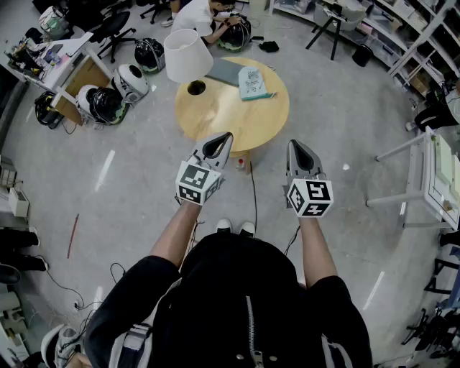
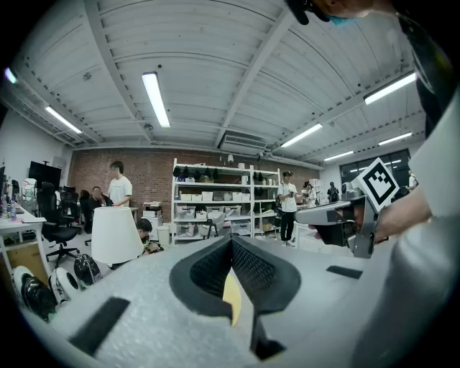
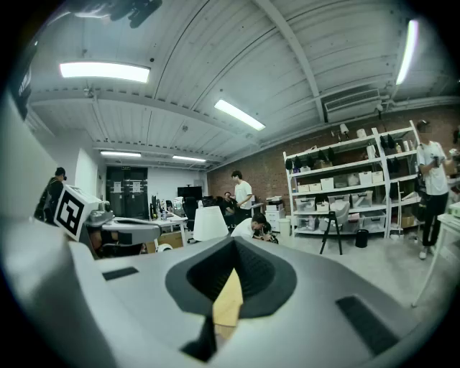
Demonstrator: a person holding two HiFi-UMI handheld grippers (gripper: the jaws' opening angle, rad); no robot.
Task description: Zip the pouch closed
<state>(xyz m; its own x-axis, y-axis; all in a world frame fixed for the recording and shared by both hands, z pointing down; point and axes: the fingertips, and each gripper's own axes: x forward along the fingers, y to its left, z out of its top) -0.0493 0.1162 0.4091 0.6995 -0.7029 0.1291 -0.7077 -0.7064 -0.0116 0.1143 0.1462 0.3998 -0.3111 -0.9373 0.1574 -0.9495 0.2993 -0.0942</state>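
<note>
A small pale teal printed pouch (image 1: 252, 83) lies on the far right part of a round wooden table (image 1: 237, 118), beside a flat grey item (image 1: 225, 72). Both grippers hang in the air short of the table's near edge, apart from the pouch and pointing roughly level. My left gripper (image 1: 221, 142) is shut with nothing in it, and its pads meet at the tip (image 2: 231, 241). My right gripper (image 1: 297, 149) is shut and empty too (image 3: 233, 248). Each gripper view shows the other gripper beside it: the right one (image 2: 338, 219) and the left one (image 3: 122, 230).
A white lamp (image 1: 188, 56) stands at the table's far left. A person (image 1: 205, 18) crouches behind the table among helmets (image 1: 129, 83) on the floor. Desks stand at left (image 1: 61, 61), a white table at right (image 1: 431, 180), and shelving at the back (image 2: 215, 201).
</note>
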